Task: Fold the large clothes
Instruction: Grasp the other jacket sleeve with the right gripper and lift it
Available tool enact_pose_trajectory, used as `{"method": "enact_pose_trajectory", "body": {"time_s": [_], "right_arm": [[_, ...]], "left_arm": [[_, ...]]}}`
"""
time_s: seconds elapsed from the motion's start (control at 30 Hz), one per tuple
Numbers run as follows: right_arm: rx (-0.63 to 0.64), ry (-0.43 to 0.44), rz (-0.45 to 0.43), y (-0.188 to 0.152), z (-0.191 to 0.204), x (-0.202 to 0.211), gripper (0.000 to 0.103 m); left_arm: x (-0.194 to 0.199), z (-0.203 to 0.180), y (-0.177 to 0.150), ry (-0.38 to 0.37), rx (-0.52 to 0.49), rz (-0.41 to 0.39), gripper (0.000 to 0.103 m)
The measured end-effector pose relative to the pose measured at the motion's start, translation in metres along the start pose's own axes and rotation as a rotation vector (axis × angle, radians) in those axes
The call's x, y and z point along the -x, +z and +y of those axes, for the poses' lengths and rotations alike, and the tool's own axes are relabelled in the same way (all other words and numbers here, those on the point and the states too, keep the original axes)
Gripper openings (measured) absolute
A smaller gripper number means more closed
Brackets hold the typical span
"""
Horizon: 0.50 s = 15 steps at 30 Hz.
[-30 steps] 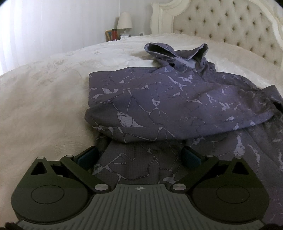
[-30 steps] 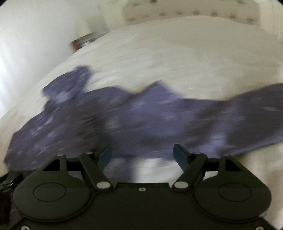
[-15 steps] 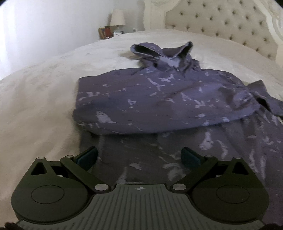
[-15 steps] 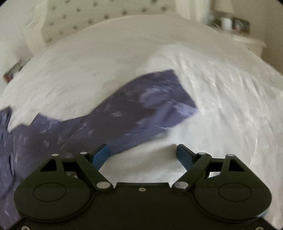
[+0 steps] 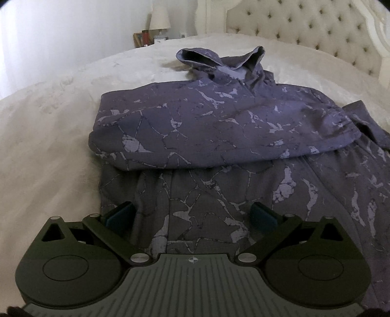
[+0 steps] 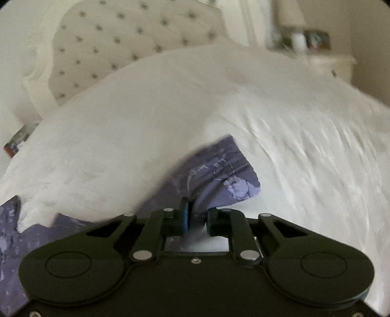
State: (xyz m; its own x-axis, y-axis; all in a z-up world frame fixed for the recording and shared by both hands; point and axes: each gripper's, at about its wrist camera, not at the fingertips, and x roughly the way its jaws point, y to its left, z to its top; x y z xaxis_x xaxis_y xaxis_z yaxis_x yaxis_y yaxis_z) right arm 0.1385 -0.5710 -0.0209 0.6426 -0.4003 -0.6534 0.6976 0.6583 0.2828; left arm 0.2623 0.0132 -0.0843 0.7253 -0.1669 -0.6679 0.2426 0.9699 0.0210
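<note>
A purple marbled hoodie (image 5: 219, 126) lies on the white bed (image 5: 43, 136), hood toward the headboard, with one sleeve folded across its chest. My left gripper (image 5: 192, 214) is open and empty, hovering just above the hoodie's lower hem. In the right wrist view the other sleeve (image 6: 219, 170) stretches out over the bed. My right gripper (image 6: 195, 214) has its jaws nearly closed on that sleeve near the cuff. The view is blurred.
A tufted cream headboard (image 5: 304, 26) stands behind the bed. A nightstand with a lamp (image 5: 159, 22) and small items is at the far left. Another nightstand (image 6: 324, 58) with small items shows in the right wrist view. White bedding surrounds the hoodie.
My right gripper swung right along the sleeve to its cuff end and closed on the fabric. My left gripper shifted only slightly and stayed open over the hem.
</note>
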Motion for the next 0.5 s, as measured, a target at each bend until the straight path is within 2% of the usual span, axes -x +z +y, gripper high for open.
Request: {"method": "enact_pose_trajectory", "body": {"time_s": [0.13, 0.27, 0.37, 0.5], "right_arm": [[0.086, 0.123, -0.062, 0.02, 0.064, 0.022, 0.016], [0.19, 0.288, -0.091, 0.025, 0.146, 0.043, 0.016], [0.267, 0.42, -0.084, 0.013, 0.212, 0.055, 0.016], [0.37, 0.564, -0.036, -0.021, 0.291, 0.059, 0.016]], "left_arm": [[0.001, 0.002, 0.0, -0.005, 0.004, -0.004, 0.103], [0.001, 0.002, 0.0, -0.009, 0.009, -0.006, 0.103], [0.001, 0.003, -0.001, -0.012, 0.014, -0.007, 0.103], [0.001, 0.003, -0.001, -0.014, 0.018, -0.013, 0.103]]}}
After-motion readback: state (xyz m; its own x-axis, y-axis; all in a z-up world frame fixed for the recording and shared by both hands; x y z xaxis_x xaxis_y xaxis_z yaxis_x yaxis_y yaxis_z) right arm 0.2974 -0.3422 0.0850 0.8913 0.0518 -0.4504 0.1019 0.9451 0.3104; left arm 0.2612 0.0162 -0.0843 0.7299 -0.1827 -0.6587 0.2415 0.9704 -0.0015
